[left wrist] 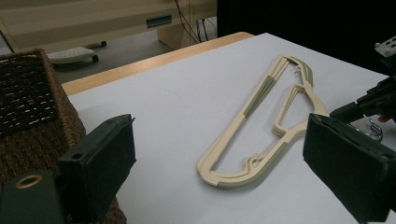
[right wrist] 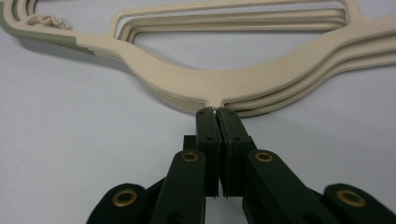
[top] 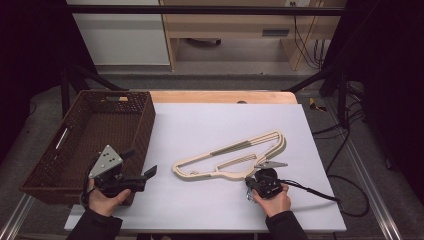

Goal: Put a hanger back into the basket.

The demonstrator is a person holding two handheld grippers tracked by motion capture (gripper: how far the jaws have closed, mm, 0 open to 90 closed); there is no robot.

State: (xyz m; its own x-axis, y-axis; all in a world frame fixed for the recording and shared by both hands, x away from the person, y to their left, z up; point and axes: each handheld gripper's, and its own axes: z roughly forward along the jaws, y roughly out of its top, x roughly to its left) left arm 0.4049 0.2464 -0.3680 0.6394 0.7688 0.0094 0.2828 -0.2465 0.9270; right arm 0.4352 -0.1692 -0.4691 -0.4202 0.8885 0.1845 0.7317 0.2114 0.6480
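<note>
The right claw (right wrist: 215, 112) is clenched on the thin metal hook at the neck of a stack of cream plastic hangers (top: 235, 155), which lies flat near the middle of the white tabletop (top: 210, 210), toward its near edge. With so small a bite on smooth wire, the stack could swivel, fan apart or slip free if lifted. The left claw (left wrist: 219, 168) stands released, by the near right corner of the dark woven basket (top: 50, 165). The hangers are slim and curved, with ribbed grey-green grip strips.
</note>
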